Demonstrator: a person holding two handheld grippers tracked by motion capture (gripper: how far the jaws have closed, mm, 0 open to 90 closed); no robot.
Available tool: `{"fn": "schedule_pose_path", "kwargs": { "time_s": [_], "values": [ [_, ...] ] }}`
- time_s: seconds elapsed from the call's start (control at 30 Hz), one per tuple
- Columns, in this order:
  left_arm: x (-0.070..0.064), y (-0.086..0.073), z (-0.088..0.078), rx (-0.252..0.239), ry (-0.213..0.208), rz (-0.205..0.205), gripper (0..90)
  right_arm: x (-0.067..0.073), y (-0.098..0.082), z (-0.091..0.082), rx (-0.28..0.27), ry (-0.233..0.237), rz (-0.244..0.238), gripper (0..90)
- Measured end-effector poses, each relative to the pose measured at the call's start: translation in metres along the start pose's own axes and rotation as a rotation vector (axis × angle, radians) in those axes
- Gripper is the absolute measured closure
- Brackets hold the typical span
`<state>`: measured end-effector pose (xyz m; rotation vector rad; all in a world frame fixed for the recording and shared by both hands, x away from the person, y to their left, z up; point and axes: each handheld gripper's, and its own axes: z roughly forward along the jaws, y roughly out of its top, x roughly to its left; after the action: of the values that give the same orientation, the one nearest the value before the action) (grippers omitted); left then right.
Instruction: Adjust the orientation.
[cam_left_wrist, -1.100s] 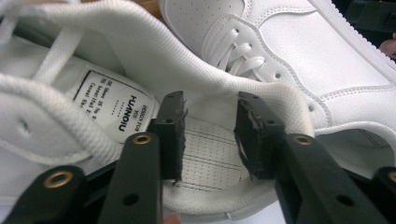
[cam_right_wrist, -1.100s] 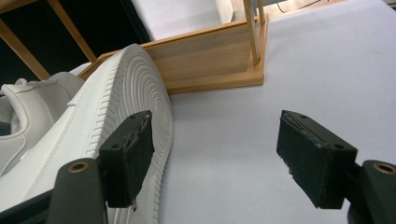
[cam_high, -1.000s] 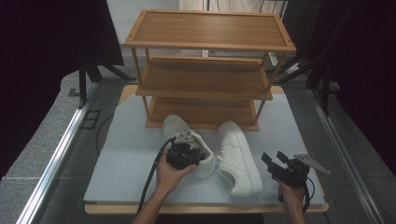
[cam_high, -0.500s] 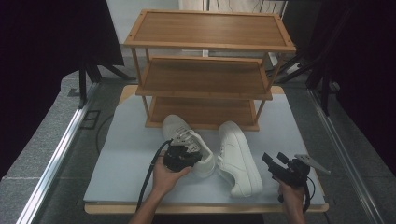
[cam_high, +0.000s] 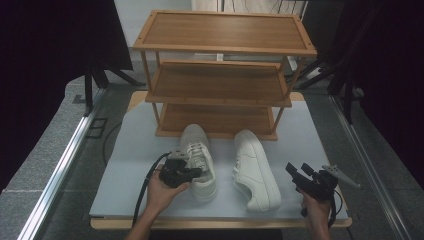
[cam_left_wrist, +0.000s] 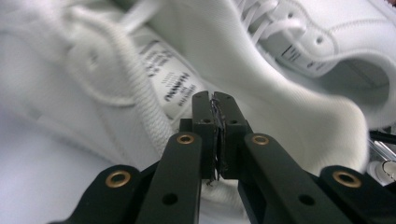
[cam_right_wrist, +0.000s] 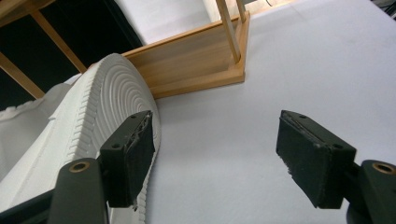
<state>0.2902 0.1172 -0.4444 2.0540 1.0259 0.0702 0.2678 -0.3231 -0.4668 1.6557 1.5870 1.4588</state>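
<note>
Two white sneakers lie on the pale table in front of a wooden rack. The left sneaker (cam_high: 199, 155) stands upright, and the right sneaker (cam_high: 256, 172) lies tipped on its side. My left gripper (cam_high: 196, 173) sits against the left sneaker's near left side (cam_left_wrist: 289, 93). Its jaws have just been closing, and the left gripper (cam_left_wrist: 214, 100) is shut, pads together, with nothing seen between them. My right gripper (cam_high: 292, 172) hovers open right of the tipped sneaker. In the right gripper view, the right gripper (cam_right_wrist: 215, 140) has the ribbed sole (cam_right_wrist: 107, 88) beside its left pad.
A three-shelf wooden rack (cam_high: 220, 85) stands at the back of the table (cam_high: 125, 175); its base (cam_right_wrist: 196, 65) is just beyond the sneakers. Black cables trail from both grippers. Dark stands and a metal rail flank the table.
My left gripper has slid left and toward the person along the left sneaker, and its jaws have come together. The right gripper has stayed put.
</note>
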Motion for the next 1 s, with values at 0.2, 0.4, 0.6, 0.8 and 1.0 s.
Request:
{"fn": "schedule_pose_path", "kwargs": {
  "time_s": [0.2, 0.4, 0.6, 0.8, 1.0],
  "values": [
    [0.019, -0.019, -0.026, -0.008, 0.053, -0.038, 86.6, 0.002, 0.0, 0.0, 0.001, 0.008, -0.005, 27.6],
    [0.031, -0.027, -0.036, -0.04, -0.003, -0.094, 86.1, 0.009, 0.0, 0.004, 0.012, 0.032, -0.052, 27.8],
    [0.025, -0.027, -0.037, -0.055, -0.026, -0.088, 76.2, 0.017, 0.0, 0.005, 0.02, 0.054, -0.095, 27.8],
    [0.01, -0.017, -0.047, -0.205, -0.029, -0.075, 57.9, 0.038, 0.009, 0.002, 0.008, 0.097, -0.182, 28.4],
    [0.006, -0.021, -0.062, -0.277, -0.025, -0.069, 48.6, 0.068, 0.016, -0.001, 0.006, 0.138, -0.299, 36.2]
  ]
}}
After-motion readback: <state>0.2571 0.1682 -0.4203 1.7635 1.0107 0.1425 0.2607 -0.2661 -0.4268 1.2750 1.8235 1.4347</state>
